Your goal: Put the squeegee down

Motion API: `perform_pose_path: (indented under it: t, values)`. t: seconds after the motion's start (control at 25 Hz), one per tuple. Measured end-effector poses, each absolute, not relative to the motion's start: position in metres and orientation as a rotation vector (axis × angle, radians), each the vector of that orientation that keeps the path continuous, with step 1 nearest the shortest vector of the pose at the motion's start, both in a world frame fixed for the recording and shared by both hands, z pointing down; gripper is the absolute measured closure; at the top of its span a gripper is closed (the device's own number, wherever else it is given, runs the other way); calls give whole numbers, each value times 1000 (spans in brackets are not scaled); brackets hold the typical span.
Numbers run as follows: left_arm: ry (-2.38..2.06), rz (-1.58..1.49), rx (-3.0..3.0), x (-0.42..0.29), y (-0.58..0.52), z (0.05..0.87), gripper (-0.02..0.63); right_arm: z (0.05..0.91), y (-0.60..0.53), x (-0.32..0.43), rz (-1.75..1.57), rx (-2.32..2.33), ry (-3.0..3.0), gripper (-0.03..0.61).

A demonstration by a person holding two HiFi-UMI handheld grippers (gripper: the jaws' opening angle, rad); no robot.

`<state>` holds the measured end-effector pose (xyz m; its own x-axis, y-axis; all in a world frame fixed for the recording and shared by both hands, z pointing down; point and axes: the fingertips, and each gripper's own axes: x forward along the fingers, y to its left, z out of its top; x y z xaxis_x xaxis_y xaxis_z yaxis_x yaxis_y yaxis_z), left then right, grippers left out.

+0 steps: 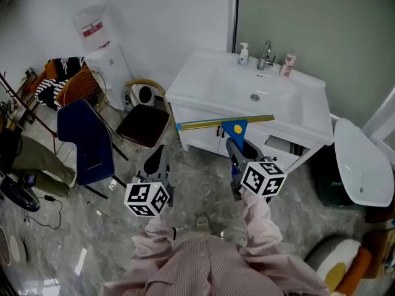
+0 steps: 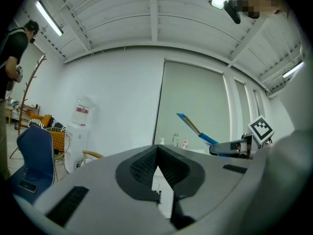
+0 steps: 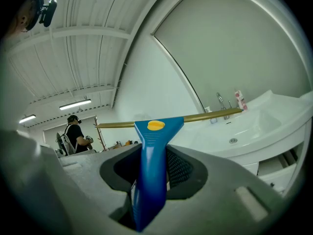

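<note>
1. Head view: our right gripper [image 1: 234, 147] was clamped on the blue handle of the squeegee [image 1: 226, 123]. The brass blade lay crosswise just before the front edge of the washbasin [image 1: 185, 86]. Our left gripper [image 1: 156, 160] hung short of the washbasin, off its left front corner, and carried nothing.
2. Left gripper view: our left gripper [image 2: 157, 153] had its jaws pressed together with nothing between them. The squeegee [image 2: 191, 124] stood in the air on the washbasin's side, held by our right gripper [image 2: 230, 148].
3. Right gripper view: our right gripper [image 3: 151, 166] pinched the squeegee [image 3: 154, 131] by its handle from both sides, blade uppermost and about level. The washbasin [image 3: 266, 126] lay ahead, its bowl bare.
4. We judged the step in hand to be the carry; the squeegee was not yet set down anywhere. The next move probably called for bringing the blade over the washbasin's flat rim. We would then lower it until it rested and part the jaws, staying clear of the tap [image 1: 266, 55] at the washbasin's back.
</note>
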<state>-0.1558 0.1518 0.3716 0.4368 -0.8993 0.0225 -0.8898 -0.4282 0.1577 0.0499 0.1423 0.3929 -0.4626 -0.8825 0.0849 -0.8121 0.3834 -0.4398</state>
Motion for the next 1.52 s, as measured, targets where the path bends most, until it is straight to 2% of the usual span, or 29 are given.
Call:
perform_pose_path:
  t: [0.36,1.04,1.52]
  values:
    - [-1545,-90,2546,-169,79,381,612,404,75,37,-672,-1574,2445,446]
    - [-1518,-53,2524,-170,16,402,612,424,11,32,-752,-1577,2433,446]
    - [-1555,-46,2467,-165,-95,412,612,434,-112,42,-809,-1548,2455,446]
